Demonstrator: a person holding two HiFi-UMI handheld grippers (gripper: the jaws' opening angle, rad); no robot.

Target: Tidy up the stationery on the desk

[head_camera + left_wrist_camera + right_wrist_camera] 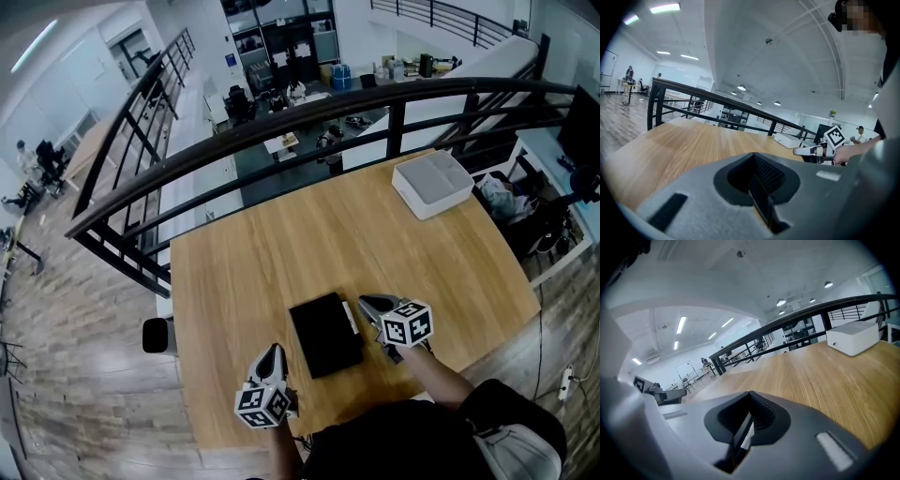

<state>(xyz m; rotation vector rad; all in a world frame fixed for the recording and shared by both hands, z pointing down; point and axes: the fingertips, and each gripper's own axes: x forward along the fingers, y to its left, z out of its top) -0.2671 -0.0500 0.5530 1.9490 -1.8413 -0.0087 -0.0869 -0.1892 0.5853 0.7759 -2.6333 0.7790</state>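
A black rectangular case lies flat on the wooden desk near its front edge. A slim white pen lies along the case's right side. My right gripper hovers just right of the pen, its jaws closed to a narrow slit in which a white sliver shows. Left of the case, by the front edge, my left gripper is shut with nothing in it. The right gripper also appears in the left gripper view.
A white box sits at the desk's far right corner, also visible as the white box and the white box. A black railing runs behind the desk's far edge, with a drop to a lower floor beyond.
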